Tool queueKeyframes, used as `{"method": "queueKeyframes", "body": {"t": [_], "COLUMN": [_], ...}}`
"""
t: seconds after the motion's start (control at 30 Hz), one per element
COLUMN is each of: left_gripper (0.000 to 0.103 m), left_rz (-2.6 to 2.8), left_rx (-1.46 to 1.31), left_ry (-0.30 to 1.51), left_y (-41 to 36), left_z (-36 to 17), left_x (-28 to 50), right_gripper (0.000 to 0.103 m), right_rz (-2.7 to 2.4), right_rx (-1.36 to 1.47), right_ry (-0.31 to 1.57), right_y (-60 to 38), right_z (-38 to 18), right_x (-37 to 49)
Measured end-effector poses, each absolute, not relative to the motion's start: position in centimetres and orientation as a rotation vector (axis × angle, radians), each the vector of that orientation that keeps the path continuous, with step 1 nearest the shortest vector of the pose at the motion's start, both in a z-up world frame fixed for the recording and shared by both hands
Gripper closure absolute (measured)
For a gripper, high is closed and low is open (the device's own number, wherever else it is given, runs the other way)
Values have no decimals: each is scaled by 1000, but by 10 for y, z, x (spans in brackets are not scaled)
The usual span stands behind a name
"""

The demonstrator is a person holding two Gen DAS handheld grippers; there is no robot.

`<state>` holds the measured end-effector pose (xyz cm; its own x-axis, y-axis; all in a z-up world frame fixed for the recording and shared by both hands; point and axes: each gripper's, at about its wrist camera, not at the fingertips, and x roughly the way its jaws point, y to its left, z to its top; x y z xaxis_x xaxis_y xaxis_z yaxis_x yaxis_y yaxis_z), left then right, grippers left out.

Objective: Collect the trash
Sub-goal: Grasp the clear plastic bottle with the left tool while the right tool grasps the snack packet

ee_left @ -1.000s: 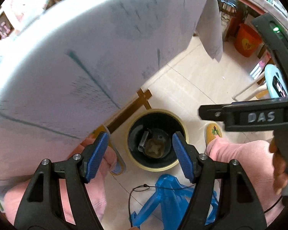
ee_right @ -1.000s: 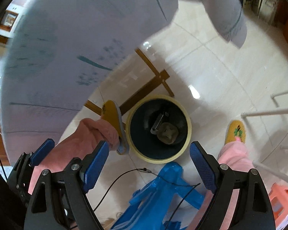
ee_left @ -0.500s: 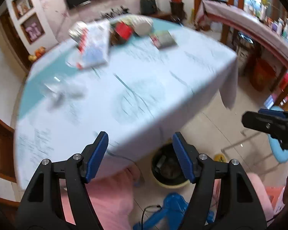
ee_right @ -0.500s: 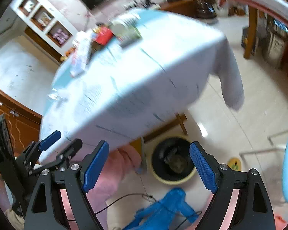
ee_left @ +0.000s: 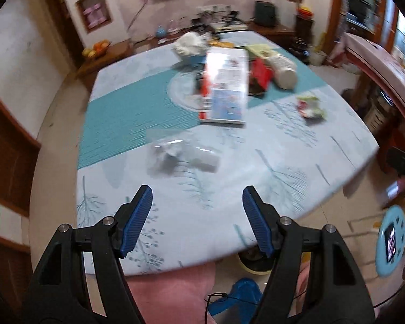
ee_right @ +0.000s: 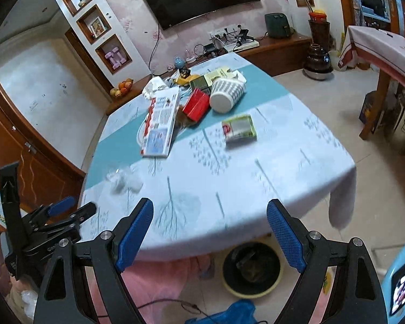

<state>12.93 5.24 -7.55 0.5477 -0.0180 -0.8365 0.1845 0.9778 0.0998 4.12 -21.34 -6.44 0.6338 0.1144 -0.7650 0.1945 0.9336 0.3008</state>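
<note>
A clear crumpled plastic wrapper (ee_left: pixel 179 155) (ee_right: pixel 124 181) lies on the near part of the table. Farther right lies a green and white packet (ee_right: pixel 239 128) (ee_left: pixel 310 106). My left gripper (ee_left: pixel 197 208) hangs open above the table's near edge, nothing between its blue pads. My right gripper (ee_right: pixel 210 226) is open too, over the near edge and empty. The yellow-rimmed bin (ee_right: pixel 252 270) (ee_left: pixel 253 263) stands on the floor under the table edge, with dark trash inside. In the right wrist view the left gripper (ee_right: pixel 67 210) shows at the far left.
On the pale blue tablecloth (ee_right: pixel 270 167) sit a flat printed box (ee_right: pixel 159 127) (ee_left: pixel 225 89), a red pack (ee_right: pixel 195 105), a tipped striped cup (ee_right: pixel 226 94) and white tissue (ee_left: pixel 189 44). Pink-clad legs (ee_left: pixel 172 289), a blue plastic item (ee_left: pixel 243 294) and a light blue stool (ee_left: pixel 391 243) are below.
Both grippers rose from beside the bin under the table to above the tabletop. The bin slid toward the bottom of both views and the table's objects came into sight. Jaws stayed open.
</note>
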Motion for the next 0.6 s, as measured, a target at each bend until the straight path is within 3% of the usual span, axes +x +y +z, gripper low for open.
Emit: {"method": "queueKeyframes", "body": {"t": [0.13,0.4,0.6], "left_gripper": [36,36,36], "left_rz": [-82,-30,2], "left_rx": [16,-230,-360], "left_ry": [1074,1124,1200], "left_y": [85,109,115], "left_z": [-87,-116,-146], "left_x": [156,187,207], "right_gripper": [16,29,33], "right_rz": [-73,-128,-167], "right_rx": [408,552,668], "right_ry": [906,1002,1041], "right_y": [-223,-249,-264], "right_z": [-72,-119,-161], "right_x": [79,150,178]}}
